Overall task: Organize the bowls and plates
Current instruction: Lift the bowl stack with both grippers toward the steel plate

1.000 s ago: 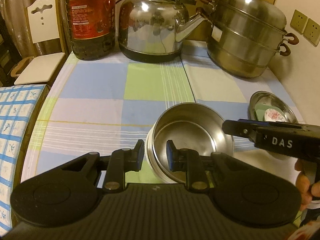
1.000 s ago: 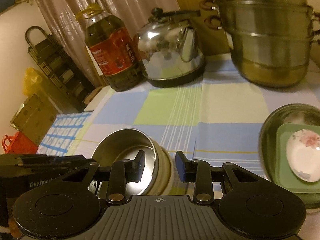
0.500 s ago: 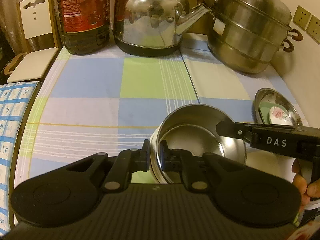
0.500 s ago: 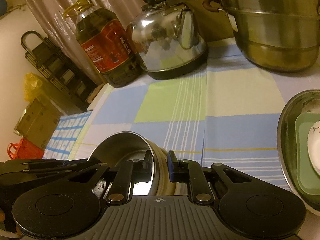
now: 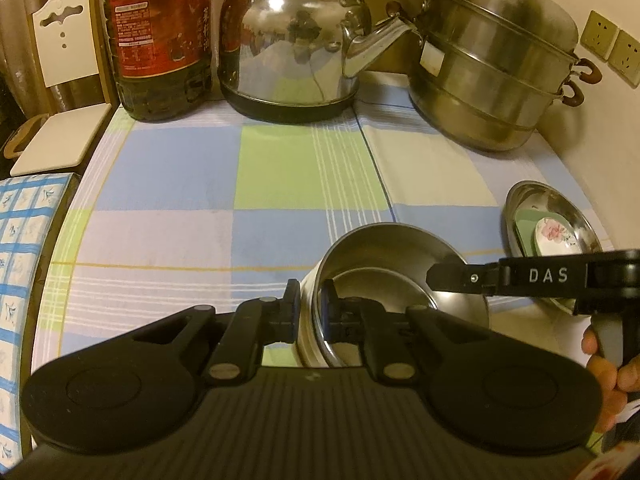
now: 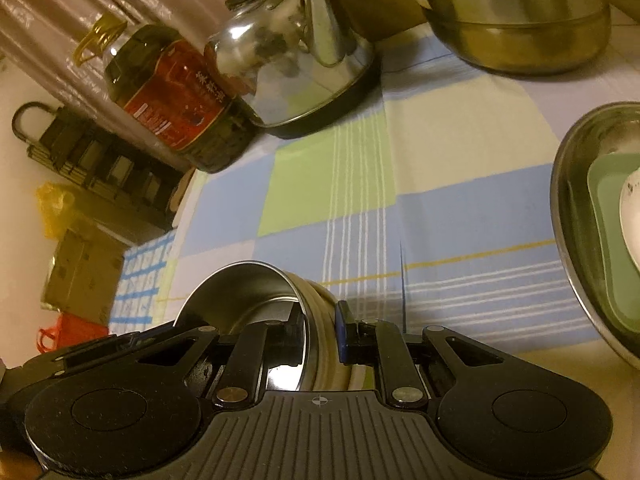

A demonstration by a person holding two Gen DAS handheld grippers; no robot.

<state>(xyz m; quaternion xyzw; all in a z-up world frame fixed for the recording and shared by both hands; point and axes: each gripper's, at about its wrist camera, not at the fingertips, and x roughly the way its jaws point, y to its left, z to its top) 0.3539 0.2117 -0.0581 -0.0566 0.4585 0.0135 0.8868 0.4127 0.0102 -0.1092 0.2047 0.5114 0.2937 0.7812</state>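
Bowl stack (image 5: 384, 276) seemingly between claw (image 5: 310, 312) fingers.

The counter (image 5: 180, 184) has a checked cloth in pale blue, lime green, cream and lilac, crossed with thin white stripes and one yellow line. The bowl (image 5: 384, 248) is shiny silver steel with a cream outer wall. Kettle (image 5: 288, 36) is mirror-bright chrome on a black base, and the steamer pot (image 5: 492, 76) is brushed silver with brown handles. The oil bottle (image 5: 160, 32) looks dark olive with a red label and a yellow cap handle. Off to the side, a steel plate (image 5: 516, 200) holds a mint green dish (image 5: 524, 220) and a white saucer (image 5: 554, 234) with pink flowers. Both the left gripper (image 5: 308, 312) and the right gripper (image 6: 322, 334) are black with blue pads.
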